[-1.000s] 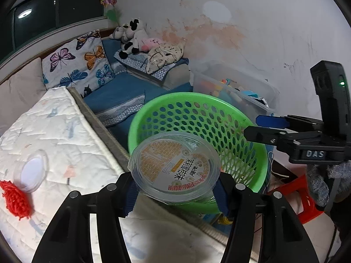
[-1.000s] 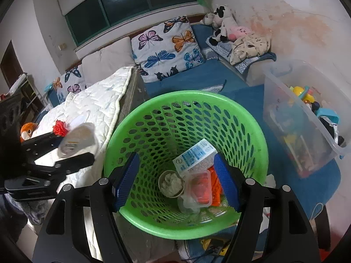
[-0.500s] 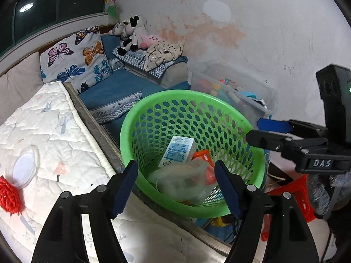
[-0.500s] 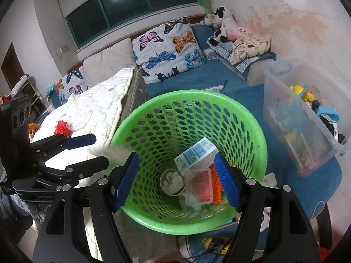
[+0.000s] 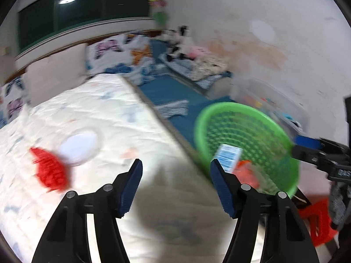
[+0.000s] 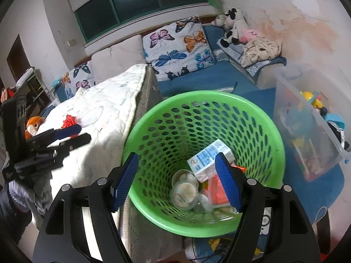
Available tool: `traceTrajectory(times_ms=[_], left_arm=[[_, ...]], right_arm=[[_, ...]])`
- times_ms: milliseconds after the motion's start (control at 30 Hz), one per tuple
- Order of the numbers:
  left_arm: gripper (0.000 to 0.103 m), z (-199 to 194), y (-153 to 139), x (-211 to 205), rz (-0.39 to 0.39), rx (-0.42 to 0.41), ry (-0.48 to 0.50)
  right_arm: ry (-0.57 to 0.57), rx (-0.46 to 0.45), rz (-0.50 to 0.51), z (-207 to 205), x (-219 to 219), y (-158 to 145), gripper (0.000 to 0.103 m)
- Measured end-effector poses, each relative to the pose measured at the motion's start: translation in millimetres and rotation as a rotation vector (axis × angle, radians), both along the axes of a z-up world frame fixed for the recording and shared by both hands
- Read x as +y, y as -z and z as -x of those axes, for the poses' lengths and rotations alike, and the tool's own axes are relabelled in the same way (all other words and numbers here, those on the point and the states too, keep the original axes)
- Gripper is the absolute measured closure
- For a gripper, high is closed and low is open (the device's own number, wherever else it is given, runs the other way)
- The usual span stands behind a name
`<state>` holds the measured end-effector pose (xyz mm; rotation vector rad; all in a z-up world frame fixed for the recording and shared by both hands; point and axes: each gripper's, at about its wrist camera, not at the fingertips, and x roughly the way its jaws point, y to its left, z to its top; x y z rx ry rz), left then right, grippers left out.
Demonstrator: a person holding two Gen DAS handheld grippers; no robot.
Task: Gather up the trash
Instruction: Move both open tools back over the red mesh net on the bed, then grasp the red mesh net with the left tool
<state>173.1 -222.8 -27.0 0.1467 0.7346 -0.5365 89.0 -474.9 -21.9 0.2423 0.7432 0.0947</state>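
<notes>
A green perforated basket (image 6: 204, 114) stands beside the bed; it also shows in the left wrist view (image 5: 248, 118). Inside lie a blue-and-white carton (image 6: 206, 157), a round clear plastic container (image 6: 184, 192) and orange wrappers (image 6: 216, 188). My left gripper (image 5: 175, 182) is open and empty over the white quilted mattress (image 5: 109, 114); it shows in the right wrist view (image 6: 72, 135). On the mattress lie a clear round lid (image 5: 77, 144) and a red mesh scrap (image 5: 49, 172). My right gripper (image 6: 175, 179) is open and empty above the basket.
A clear storage bin of toys (image 6: 307, 120) stands right of the basket. Butterfly pillows (image 6: 177, 48) and stuffed animals (image 6: 234, 26) lie on blue bedding at the back. A red stool (image 5: 316, 221) is low at the right. The left view is motion-blurred.
My left gripper opened and dropped the round container into the basket, then swung left over the mattress toward the lid and red mesh. The right gripper stayed above the basket.
</notes>
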Motion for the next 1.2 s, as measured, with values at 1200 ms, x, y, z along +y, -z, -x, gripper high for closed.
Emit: traceTrajectory(times_ms=[1200], left_arm=[[0.079, -82.0, 28.6, 140.0, 0.057, 0.084, -0.308]], right_arm=[[-0.195, 0.037, 0.024, -64.2, 100.5, 8.8, 0.029]])
